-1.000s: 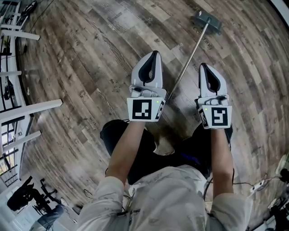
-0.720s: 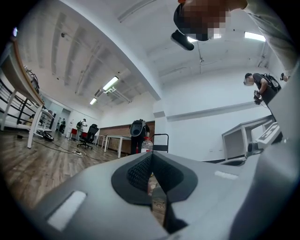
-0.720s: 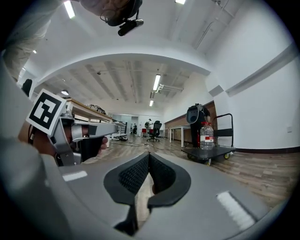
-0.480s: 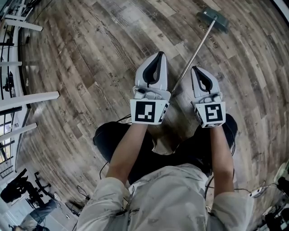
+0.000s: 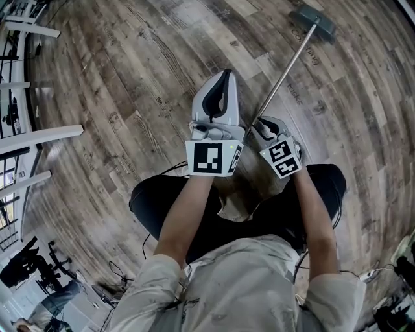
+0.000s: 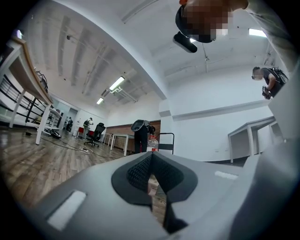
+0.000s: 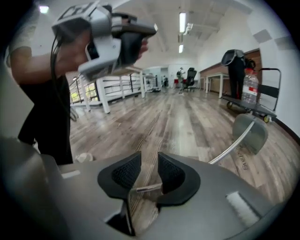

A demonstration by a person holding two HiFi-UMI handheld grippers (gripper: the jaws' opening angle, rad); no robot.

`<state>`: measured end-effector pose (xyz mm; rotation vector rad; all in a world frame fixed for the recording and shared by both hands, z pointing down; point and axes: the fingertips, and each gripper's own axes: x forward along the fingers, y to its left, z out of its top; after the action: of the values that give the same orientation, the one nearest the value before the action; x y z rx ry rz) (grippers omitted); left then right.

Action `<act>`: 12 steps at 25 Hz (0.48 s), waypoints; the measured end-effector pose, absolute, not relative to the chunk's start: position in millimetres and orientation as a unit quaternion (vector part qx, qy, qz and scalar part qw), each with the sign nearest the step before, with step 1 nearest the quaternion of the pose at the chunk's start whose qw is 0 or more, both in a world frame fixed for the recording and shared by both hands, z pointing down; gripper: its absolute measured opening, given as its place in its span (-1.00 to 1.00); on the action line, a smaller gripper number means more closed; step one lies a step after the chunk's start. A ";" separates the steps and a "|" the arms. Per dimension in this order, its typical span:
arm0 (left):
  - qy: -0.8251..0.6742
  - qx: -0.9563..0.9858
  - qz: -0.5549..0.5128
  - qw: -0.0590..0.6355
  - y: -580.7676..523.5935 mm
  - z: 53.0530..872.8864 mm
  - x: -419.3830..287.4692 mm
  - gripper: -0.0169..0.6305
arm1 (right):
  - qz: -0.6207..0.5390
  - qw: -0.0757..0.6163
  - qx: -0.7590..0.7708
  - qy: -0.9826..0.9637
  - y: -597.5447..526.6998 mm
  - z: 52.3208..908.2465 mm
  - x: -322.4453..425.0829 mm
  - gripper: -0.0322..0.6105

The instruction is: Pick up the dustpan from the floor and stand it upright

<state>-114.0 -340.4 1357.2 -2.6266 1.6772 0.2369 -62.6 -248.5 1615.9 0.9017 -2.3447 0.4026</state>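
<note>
The dustpan lies flat on the wooden floor, its grey pan [image 5: 314,17] far ahead and its long metal handle [image 5: 285,74] running back towards me. My right gripper [image 5: 259,123] is tipped down over the handle's near end. Its jaws have just been opening and now stand open. In the right gripper view [image 7: 149,169] the tip of the handle [image 7: 146,188] shows between the pads, with the pan [image 7: 251,132] off to the right. My left gripper [image 5: 224,75] hovers beside it to the left, held level. It is shut and empty [image 6: 150,161].
White table legs and rails [image 5: 40,137] stand along the left. A cable [image 5: 373,272] lies on the floor at the lower right. A cart with a water bottle [image 7: 250,90] stands beyond the pan. My dark-trousered legs are below the grippers.
Both grippers have sunk towards the floor. The right one dropped further, tipped nose-down onto the near end of the handle, and its jaws parted. The dustpan has not moved.
</note>
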 end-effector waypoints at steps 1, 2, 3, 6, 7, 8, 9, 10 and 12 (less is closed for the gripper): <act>0.536 -0.840 0.076 0.009 -341.9 1360.0 -115.3 -0.89 | 0.154 0.326 0.314 -0.878 -239.3 1636.0 -68.9 -0.54; 0.536 -0.841 0.076 0.012 -345.5 1362.8 -115.0 -0.89 | 0.152 0.358 0.292 -0.874 -233.0 1654.8 -72.8 -0.53; 0.535 -0.841 0.075 0.015 -350.0 1365.9 -113.8 -0.89 | 0.152 0.385 0.273 -0.868 -228.7 1673.1 -75.2 -0.51; 0.532 -0.844 0.069 0.021 -359.1 1378.0 -110.5 -0.89 | 0.151 0.446 0.226 -0.853 -215.1 1723.9 -79.8 -0.49; 0.531 -0.845 0.067 0.023 -359.7 1381.9 -110.0 -0.89 | 0.149 0.462 0.213 -0.848 -209.8 1738.0 -80.7 -0.49; 0.530 -0.845 0.065 0.025 -359.8 1385.2 -109.1 -0.89 | 0.147 0.476 0.201 -0.843 -204.7 1750.7 -80.5 -0.49; 0.530 -0.845 0.065 0.025 -359.4 1388.3 -107.1 -0.89 | 0.147 0.489 0.190 -0.839 -199.9 1762.1 -78.7 -0.49; 0.531 -0.845 0.065 0.025 -358.7 1391.2 -104.2 -0.89 | 0.148 0.499 0.180 -0.835 -195.6 1772.2 -75.8 -0.49; 0.531 -0.845 0.063 0.027 -356.8 1396.8 -98.9 -0.89 | 0.150 0.516 0.168 -0.826 -189.9 1790.3 -69.8 -0.49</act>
<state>-98.9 -356.8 1396.8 -2.6100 1.6398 0.1947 -69.8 -189.9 1790.3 0.4027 -1.9849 0.3602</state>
